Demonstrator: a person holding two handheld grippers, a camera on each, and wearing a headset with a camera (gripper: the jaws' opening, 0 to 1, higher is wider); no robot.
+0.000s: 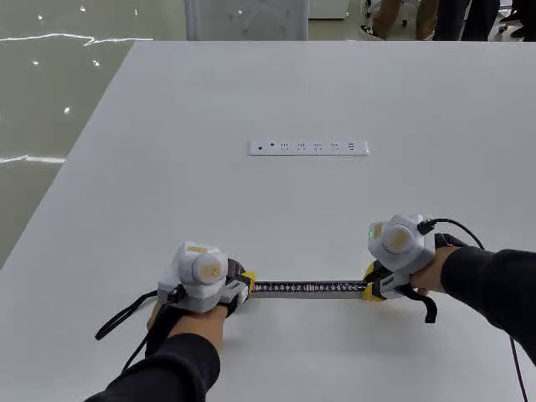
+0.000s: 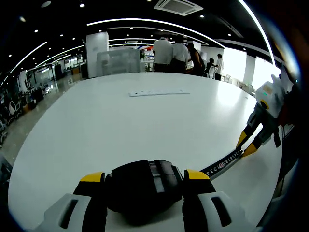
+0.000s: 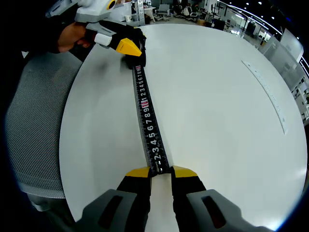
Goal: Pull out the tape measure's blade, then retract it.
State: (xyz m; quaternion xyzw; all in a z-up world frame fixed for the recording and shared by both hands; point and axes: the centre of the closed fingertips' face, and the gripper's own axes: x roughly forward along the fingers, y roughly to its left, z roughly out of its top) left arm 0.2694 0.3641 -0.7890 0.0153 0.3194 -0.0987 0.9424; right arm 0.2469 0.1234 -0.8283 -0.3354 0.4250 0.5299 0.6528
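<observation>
The white table [image 1: 276, 92] takes up most of the head view and gives a flat bed, so the drawn tape can lie straight instead of sagging. The tape measure [image 1: 289, 288] lies across the lower middle of that view. Its black case [image 2: 145, 193] is clamped between the jaws of the left gripper [image 2: 145, 176], probably as an anchor. The blade [image 3: 147, 113] runs flat along the table to the right gripper [image 3: 161, 172], whose jaws are pinched tight on its free end. The two grippers are well apart, which reads as the pull-out stage being largely done, with retraction not yet begun. A few people [image 2: 176, 53] stand beyond the far edge, at the top of the left gripper view. A mesh chair [image 3: 34, 121] shows at the left of the right gripper view. A power strip [image 1: 308, 147] lies mid-table, well apart from the tape. Nothing lies in the blade's path.
</observation>
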